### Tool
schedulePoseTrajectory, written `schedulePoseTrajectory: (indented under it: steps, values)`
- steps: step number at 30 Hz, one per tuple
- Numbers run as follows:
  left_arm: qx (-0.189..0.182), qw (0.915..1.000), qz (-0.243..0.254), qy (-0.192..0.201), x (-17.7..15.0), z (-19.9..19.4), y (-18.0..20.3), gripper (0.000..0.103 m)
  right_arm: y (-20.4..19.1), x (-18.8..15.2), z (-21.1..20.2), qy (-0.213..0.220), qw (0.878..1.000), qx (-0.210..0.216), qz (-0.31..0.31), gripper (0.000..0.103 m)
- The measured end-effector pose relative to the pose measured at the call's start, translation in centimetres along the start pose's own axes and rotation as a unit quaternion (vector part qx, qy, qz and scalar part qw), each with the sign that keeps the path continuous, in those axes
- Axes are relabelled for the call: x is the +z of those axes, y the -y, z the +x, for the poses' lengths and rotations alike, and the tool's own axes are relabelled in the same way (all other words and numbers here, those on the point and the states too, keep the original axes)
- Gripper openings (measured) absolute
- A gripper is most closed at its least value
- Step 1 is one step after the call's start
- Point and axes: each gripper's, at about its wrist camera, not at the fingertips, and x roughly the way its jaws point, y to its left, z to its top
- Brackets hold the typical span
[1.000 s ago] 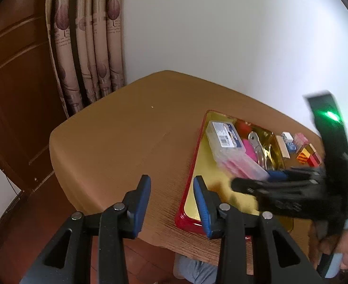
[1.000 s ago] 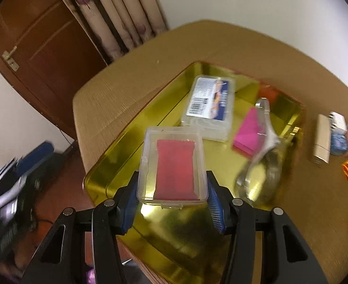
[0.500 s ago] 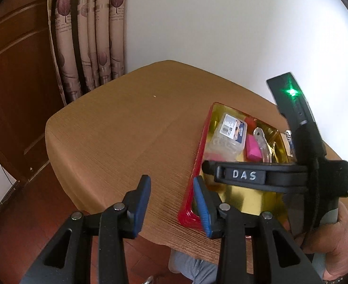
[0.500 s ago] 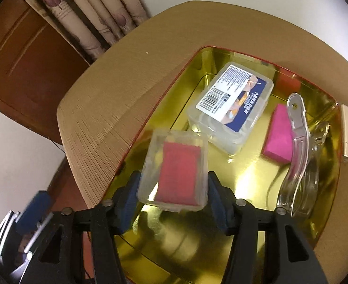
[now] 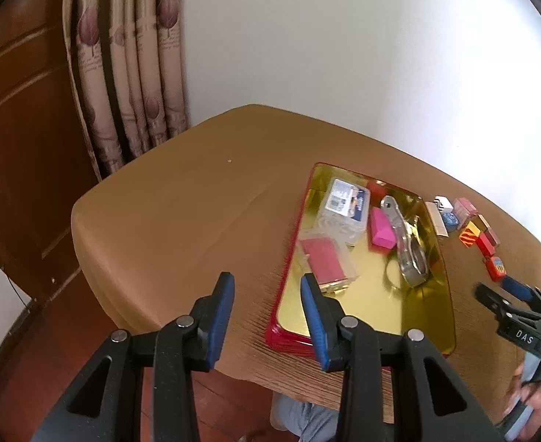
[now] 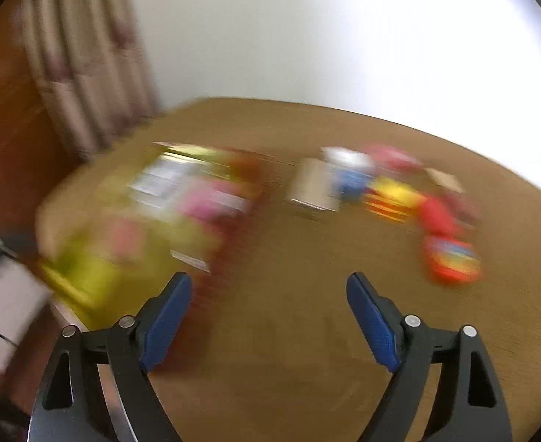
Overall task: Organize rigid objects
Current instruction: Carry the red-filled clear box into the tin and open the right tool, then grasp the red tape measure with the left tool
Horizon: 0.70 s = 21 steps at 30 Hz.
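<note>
Right claw [image 6: 268, 316] empty, jaws opening over bench [image 6: 307, 368]; left claw [image 5: 267, 316] part-open, empty; small orange box [image 6: 451, 261] likely light, rigid, best pinched across flat sides.

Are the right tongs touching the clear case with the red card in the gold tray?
Apart. Left wrist view: case lies in tray; right tongs, opening and empty, are beyond its right rim.

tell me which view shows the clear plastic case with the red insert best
The left wrist view: the clear plastic case with the red insert lies sharp in the gold tray. The right wrist view shows only a blurred reddish smear.
</note>
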Motion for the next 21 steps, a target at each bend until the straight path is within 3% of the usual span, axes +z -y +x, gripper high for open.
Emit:
schedulePoseTrajectory:
  steps: [4,8,13,16,21]
  values:
    - [-0.02,0.9988,0.043,0.008,-0.4,-0.9,2.5,0.038,9.4,-2.9,-0.8,-0.001,0.993,-0.12,0.023,0.084]
    - [-0.059,0.9938,0.094,-0.001,-0.9,-1.9,6.2,0.038,16.5,-4.2,-1.7,-0.005,0.983,-0.176,0.049,0.084]
    - [-0.138,0.9779,0.155,-0.028,-1.4,-2.9,12.7,0.038,21.9,-5.8,-1.3,-0.013,0.981,-0.138,0.138,0.084]
    - [-0.182,0.9674,0.164,-0.062,-0.8,-2.0,16.8,0.038,23.1,-6.3,-2.1,0.007,0.979,-0.104,0.177,0.086]
    - [-0.208,0.9591,0.15,-0.12,0.4,1.5,22.2,0.038,23.9,-6.8,-2.9,0.015,0.979,-0.064,0.191,0.087]
